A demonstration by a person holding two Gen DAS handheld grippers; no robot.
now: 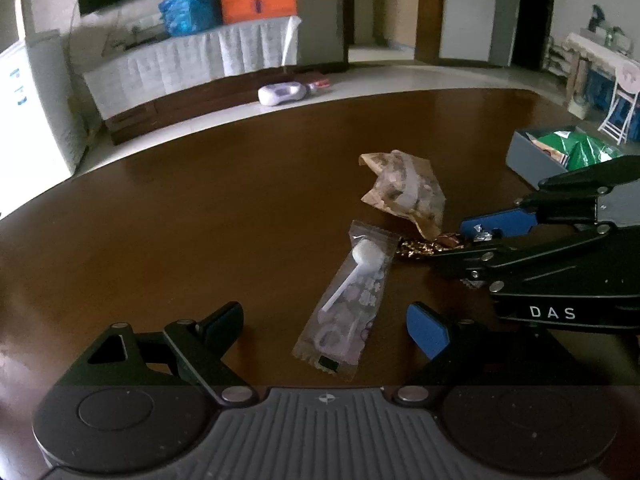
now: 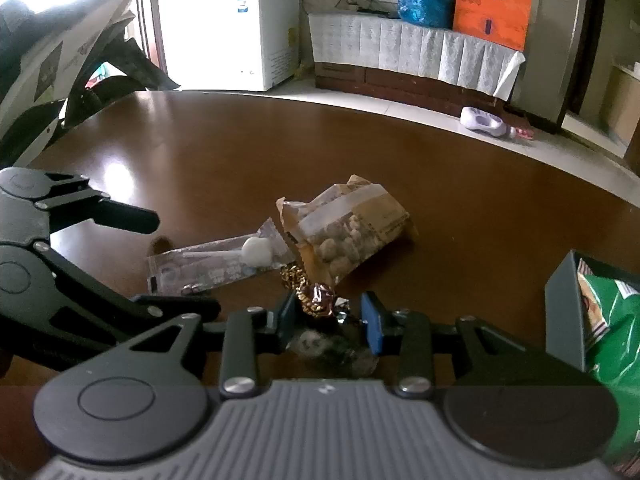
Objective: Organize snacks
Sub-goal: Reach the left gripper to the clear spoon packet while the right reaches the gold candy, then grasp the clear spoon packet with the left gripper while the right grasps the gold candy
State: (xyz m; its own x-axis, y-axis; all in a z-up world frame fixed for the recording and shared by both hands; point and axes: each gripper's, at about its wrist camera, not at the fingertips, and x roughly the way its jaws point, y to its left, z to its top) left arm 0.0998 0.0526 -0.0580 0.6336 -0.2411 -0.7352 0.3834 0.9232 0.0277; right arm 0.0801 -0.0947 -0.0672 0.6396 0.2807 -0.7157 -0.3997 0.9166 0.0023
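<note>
A dark wooden table stands on pale floor, near a white chest freezer.

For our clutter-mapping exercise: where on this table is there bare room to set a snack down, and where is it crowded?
Free: the wide stretch of table left of the spoon packet, and the far side beyond the nut bag. Crowded: the middle, where packet, bag and gold candy touch, with both tools close by, and the box at the right.

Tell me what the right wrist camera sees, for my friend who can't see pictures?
The right gripper has its blue pads around a small gold-and-brown wrapped candy on a dark wooden table. Just beyond lie a clear packet with a white spoon and a tan bag of round snacks. The open left gripper is at left, a grey box holding a green bag at right.
</note>
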